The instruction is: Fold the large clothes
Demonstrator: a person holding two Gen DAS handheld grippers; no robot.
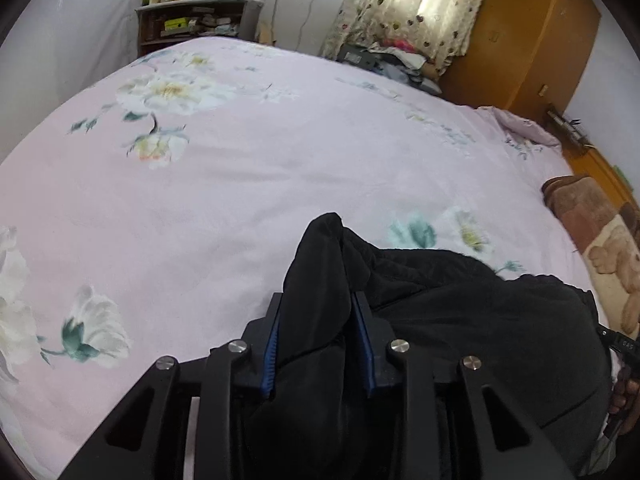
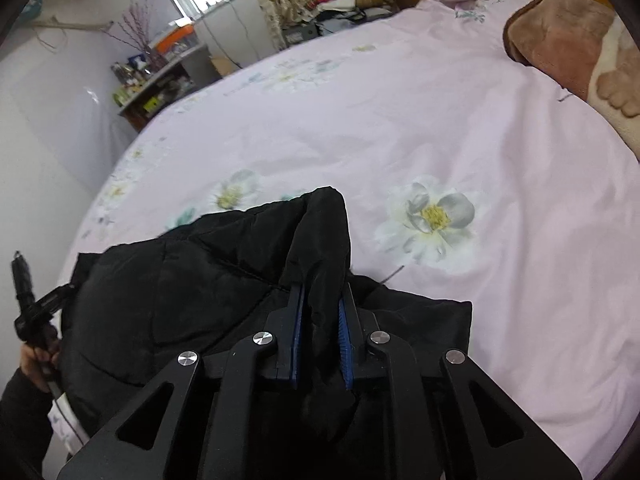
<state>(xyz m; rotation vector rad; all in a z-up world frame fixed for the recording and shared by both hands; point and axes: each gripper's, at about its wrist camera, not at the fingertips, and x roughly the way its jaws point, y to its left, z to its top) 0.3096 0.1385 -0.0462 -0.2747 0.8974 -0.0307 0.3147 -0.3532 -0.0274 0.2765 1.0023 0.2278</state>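
A large black padded garment (image 1: 480,312) lies bunched at the near edge of a bed with a pink floral cover (image 1: 280,152). My left gripper (image 1: 318,300) is shut on a raised fold of the black garment, its blue pads pressing the cloth from both sides. In the right wrist view the same black garment (image 2: 192,288) spreads to the left, and my right gripper (image 2: 323,292) is shut on another upstanding fold of it. The right hand (image 1: 624,400) shows at the far right of the left view; the left hand (image 2: 36,360) shows at the far left of the right view.
A brown blanket with a bear print (image 1: 600,240) lies at the bed's right side. A cluttered shelf (image 1: 192,20) stands beyond the far end of the bed, beside a spotted curtain (image 1: 416,8) and an orange wardrobe (image 1: 532,36). The pink floral cover (image 2: 440,120) stretches wide ahead.
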